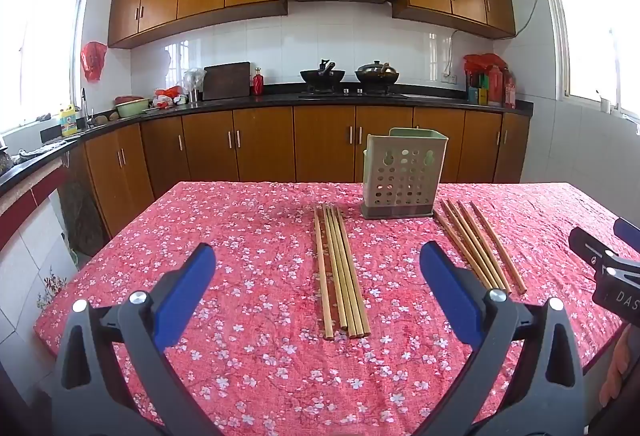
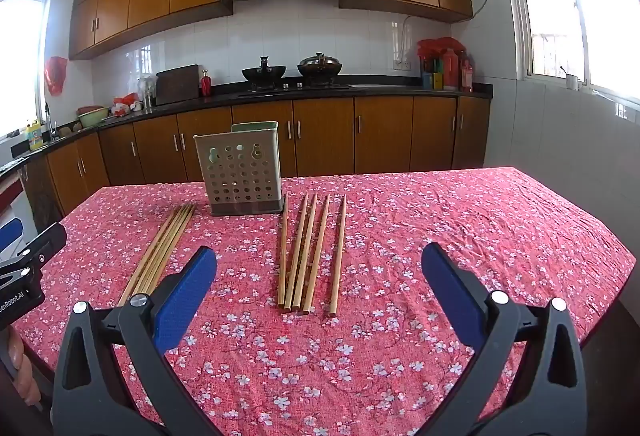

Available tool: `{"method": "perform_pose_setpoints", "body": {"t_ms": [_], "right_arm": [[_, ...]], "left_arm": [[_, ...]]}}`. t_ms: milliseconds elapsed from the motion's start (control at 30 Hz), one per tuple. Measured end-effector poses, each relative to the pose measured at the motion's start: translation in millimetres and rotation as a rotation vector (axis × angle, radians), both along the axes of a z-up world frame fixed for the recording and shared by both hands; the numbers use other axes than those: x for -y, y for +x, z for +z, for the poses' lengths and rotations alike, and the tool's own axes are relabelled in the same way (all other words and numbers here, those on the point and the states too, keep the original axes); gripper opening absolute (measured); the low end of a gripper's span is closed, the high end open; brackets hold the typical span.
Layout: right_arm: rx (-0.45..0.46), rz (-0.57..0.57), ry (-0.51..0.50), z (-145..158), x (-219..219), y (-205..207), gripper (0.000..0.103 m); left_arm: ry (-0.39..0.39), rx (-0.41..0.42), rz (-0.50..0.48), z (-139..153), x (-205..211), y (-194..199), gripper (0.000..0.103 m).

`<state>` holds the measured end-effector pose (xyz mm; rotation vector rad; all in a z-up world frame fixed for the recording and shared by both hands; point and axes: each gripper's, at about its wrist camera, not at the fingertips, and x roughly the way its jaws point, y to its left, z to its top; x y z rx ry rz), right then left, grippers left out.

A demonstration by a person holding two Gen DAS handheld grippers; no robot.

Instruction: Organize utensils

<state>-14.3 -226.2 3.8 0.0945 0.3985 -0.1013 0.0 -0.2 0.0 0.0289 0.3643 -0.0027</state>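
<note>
Two bundles of wooden chopsticks lie on a red floral tablecloth. The left bundle lies ahead of my left gripper, which is open and empty above the cloth. The right bundle lies ahead of my right gripper, also open and empty. The left bundle shows in the right wrist view, and the right bundle in the left wrist view. A pale green perforated utensil holder stands upright behind and between the bundles; its front faces me.
The table's near edge and side edges drop off to the floor. Behind it runs a dark kitchen counter with woks, bottles and a cutting board. Each gripper's body shows at the other view's edge, with a hand below it.
</note>
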Motion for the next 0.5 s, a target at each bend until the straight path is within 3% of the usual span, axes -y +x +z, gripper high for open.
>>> {"method": "perform_pose_setpoints", "body": {"t_ms": [500], "right_arm": [[-0.004,0.000,0.002,-0.6,-0.3,0.7,0.101]], "left_arm": [[0.001,-0.001,-0.002,0.4,0.5,-0.5,0.099]]}}
